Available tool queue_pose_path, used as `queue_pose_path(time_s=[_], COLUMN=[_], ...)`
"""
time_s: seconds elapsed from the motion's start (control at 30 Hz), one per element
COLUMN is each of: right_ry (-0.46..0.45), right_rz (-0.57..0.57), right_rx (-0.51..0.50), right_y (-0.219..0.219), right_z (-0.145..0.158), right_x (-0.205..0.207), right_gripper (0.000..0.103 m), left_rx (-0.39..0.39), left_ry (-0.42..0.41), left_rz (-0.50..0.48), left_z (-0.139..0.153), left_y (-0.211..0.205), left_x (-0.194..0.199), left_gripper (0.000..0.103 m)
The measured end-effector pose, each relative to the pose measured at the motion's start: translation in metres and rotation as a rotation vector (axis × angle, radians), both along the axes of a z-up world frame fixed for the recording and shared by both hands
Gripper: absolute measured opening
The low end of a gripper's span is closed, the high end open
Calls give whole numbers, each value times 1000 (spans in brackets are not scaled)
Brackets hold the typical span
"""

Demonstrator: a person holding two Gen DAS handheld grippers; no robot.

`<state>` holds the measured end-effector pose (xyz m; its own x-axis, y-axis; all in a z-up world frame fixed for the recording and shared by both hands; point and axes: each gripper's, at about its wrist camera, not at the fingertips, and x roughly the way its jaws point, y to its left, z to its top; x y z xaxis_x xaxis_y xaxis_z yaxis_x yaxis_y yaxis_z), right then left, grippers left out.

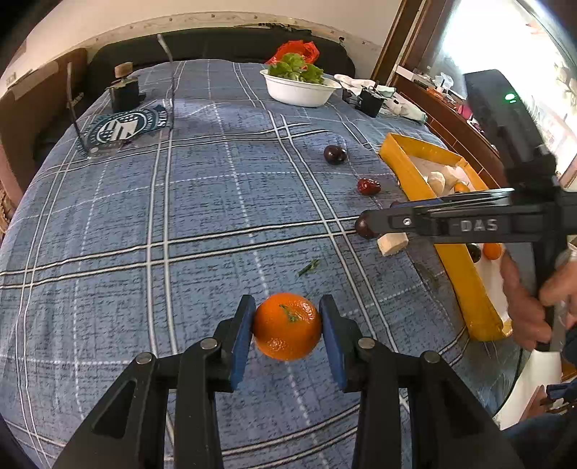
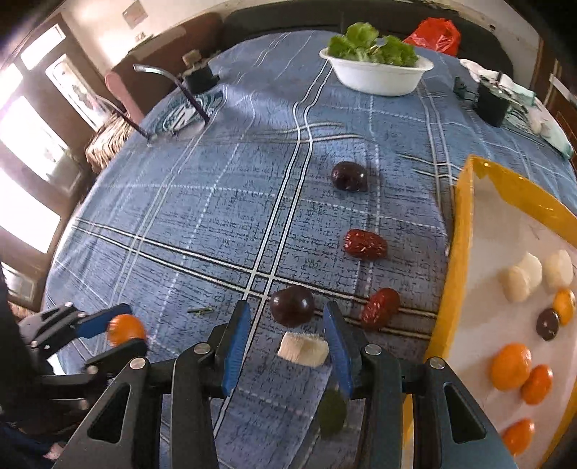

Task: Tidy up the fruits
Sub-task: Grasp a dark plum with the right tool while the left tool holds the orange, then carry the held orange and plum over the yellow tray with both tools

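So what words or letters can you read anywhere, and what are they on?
"DAS": on the side of the right tool.
Round badge on the dark cloth: lettering too small to read.
Sign on the wall: too blurred to read.

My surface is a round table under a blue plaid tablecloth. Far side: white bowl of green leaves, with a red plastic bag behind it. Far left: a clear acrylic stand on a printed emblem, with a small black box beside it. Far right: another black box and some crumpled cloth. Right edge: yellow-rimmed tray. Loose on the cloth near the tray: two dark plums, two red dates, a pale fruit chunk, a green stem scrap.
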<state>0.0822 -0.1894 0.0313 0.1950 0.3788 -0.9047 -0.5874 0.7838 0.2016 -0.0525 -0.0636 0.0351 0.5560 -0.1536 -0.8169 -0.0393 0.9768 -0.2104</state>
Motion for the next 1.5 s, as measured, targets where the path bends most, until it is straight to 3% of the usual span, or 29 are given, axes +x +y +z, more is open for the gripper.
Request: queue_pose_path(time_s=[0.1, 0.3, 0.4, 0.8, 1.1, 1.5], right_ry=[-1, -18, -38, -56, -18, -33], right_rz=[14, 23, 17, -40, -106, -311], right_rx=[-23, -52, -54, 63, 150, 204], right_y=[5, 11, 13, -4, -35, -109], right_z=[-7, -13, -14, 20, 33, 48], right_x=[2, 2, 2, -18, -58, -62], right_gripper=[45, 32, 31, 30, 31, 30], left_rx=[0, -4, -4, 5, 12, 24], left_ry=[2, 13, 15, -1, -36, -89], left_rz=[12, 22, 23, -14, -104, -278], left_z=[0, -3, -3, 4, 20, 43], left_y=[4, 6, 6, -3, -29, -90], left_x=[-4, -7, -7, 4, 21, 42], left_gripper=[36, 36, 36, 36, 35, 35])
